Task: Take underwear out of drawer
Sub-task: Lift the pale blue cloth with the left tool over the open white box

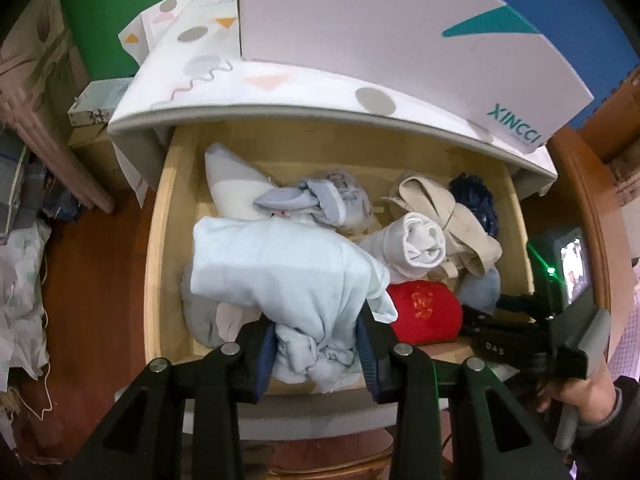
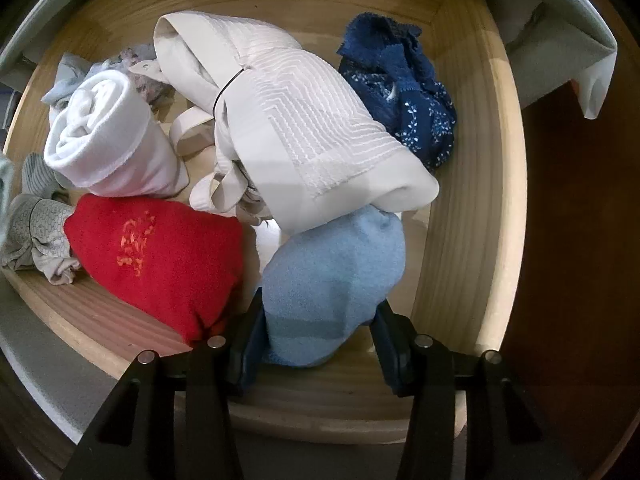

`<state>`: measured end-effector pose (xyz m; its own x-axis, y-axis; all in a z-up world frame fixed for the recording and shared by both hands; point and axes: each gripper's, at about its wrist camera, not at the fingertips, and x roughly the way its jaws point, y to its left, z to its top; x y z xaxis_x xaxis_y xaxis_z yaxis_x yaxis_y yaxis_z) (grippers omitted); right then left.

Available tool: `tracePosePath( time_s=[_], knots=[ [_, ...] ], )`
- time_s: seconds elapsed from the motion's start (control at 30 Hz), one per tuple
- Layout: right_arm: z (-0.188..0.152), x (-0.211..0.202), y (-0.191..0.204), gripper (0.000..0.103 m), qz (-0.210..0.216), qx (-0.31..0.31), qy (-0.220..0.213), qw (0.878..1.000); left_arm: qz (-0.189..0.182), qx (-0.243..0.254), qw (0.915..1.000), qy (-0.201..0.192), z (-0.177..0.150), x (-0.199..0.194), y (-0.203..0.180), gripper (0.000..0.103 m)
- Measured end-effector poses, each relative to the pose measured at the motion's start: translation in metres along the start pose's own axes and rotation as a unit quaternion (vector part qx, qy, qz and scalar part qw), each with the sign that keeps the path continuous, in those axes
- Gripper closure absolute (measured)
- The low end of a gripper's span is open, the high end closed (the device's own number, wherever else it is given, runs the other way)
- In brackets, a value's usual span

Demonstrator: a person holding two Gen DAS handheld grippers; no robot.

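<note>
Two grips on: left gripper (image 1: 316,354) clamps pale-blue underwear (image 1: 288,276), bunched above the drawer (image 1: 160,240) lower centre; right gripper (image 2: 316,344) pinches light-blue fleece roll (image 2: 332,280), long axis running up-frame.

Open drawer (image 1: 154,248) under tabletop (image 1: 256,92), box (image 1: 400,40) on top. Inside: bunched underwear (image 1: 280,276) front-left in left gripper (image 1: 316,352), rolled cloth (image 2: 108,140) centre, folded garment (image 2: 304,132) behind sock (image 2: 332,276) (between right gripper (image 2: 316,344) jaws).
</note>
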<state>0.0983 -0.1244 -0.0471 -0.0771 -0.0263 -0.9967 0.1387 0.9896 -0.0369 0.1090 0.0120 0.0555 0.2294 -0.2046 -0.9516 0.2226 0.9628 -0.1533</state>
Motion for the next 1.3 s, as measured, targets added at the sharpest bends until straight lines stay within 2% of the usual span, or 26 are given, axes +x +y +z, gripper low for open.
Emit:
tracePosePath(
  time_s=[0.2,0.4,0.7,0.83,1.0,1.13,1.23,1.3],
  knots=[
    [-0.003,-0.002,0.0,0.058,0.0,0.0,-0.003,1.0,-0.003,0.012,0.9996,-0.025,0.0,-0.029,0.0,0.067],
    [-0.005,-0.008,-0.003,0.058,-0.001,0.0,-0.005,1.0,-0.005,0.015,0.9975,-0.069,0.016,-0.076,0.008,0.067],
    [-0.006,-0.009,-0.003,0.058,-0.001,0.0,-0.005,1.0,-0.006,0.033,0.9854,-0.167,0.076,-0.164,0.006,0.067],
    [-0.005,-0.009,-0.003,0.058,-0.001,0.0,-0.006,1.0,-0.012,0.045,0.9809,-0.189,0.114,-0.181,-0.005,0.067],
    [-0.005,-0.009,-0.003,0.058,-0.001,0.0,-0.006,1.0,-0.012,0.075,0.9753,-0.207,0.166,-0.18,-0.029,0.067],
    [-0.005,-0.009,-0.003,0.057,-0.001,0.0,-0.006,1.0,-0.01,0.098,0.9747,-0.2,0.198,-0.156,-0.045,0.067],
    [-0.005,-0.009,-0.003,0.057,-0.001,0.0,-0.006,1.0,-0.022,0.088,0.9807,-0.173,0.214,-0.124,-0.051,0.067],
    [-0.005,-0.009,-0.003,0.057,-0.001,0.0,-0.006,1.0,-0.009,0.081,0.984,-0.158,0.222,-0.103,-0.051,0.067]
  ],
)
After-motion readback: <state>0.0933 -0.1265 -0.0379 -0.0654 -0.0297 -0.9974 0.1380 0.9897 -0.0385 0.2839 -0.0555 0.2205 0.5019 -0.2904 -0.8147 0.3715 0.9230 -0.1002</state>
